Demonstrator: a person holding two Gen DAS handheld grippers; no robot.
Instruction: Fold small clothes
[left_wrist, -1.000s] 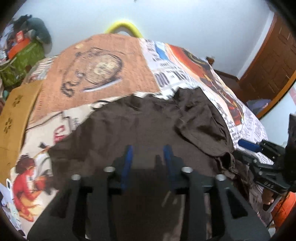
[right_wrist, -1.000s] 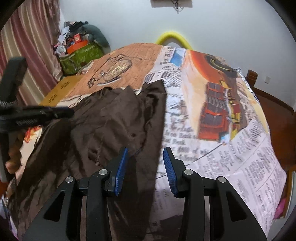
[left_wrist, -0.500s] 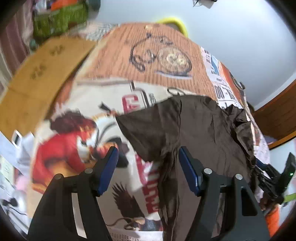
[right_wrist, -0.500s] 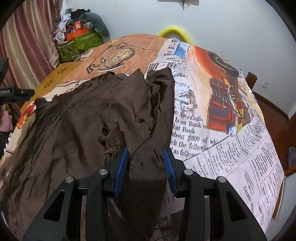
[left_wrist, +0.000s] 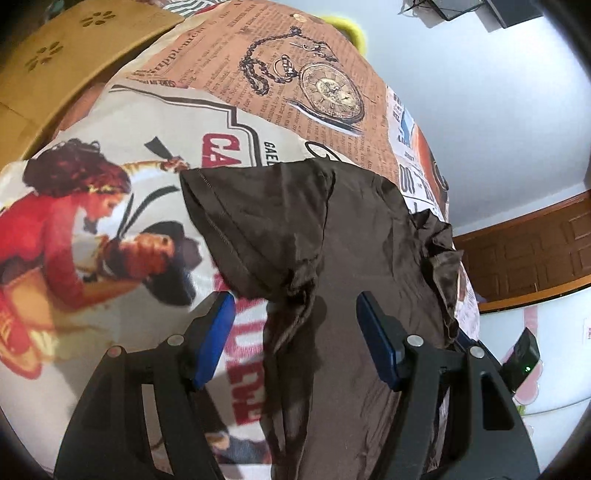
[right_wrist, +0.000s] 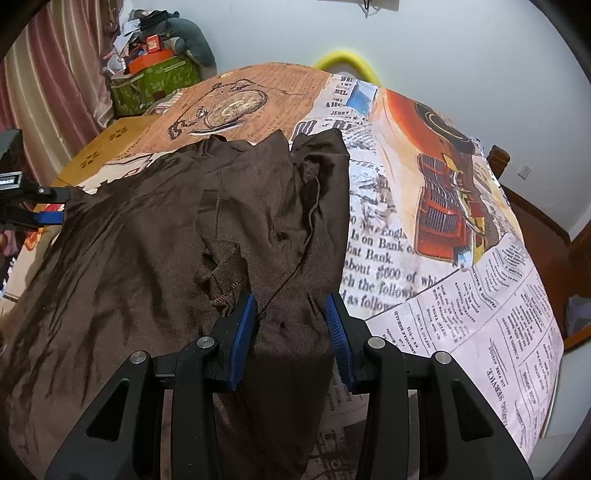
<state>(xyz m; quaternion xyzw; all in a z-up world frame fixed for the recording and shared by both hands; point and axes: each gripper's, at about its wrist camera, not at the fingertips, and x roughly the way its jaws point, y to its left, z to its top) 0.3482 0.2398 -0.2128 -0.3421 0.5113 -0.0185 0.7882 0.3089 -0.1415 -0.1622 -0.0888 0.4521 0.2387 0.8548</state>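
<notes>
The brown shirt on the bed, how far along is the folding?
Early. The brown shirt lies spread on the printed bedsheet, with its right side already lying bunched over the body. Both grippers are open: the left gripper hovers over the left sleeve, the right gripper straddles the bunched side. Sleeve folds and body folds remain.

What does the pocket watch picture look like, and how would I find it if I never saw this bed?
Start at the big bed cover printed like old newspapers. Go to its far end, near the white wall, past the brown shirt, to the orange-brown panel. The pocket watch is drawn there, round and gold with a dark chain; the other prints show a red truck and a woman in red.
</notes>
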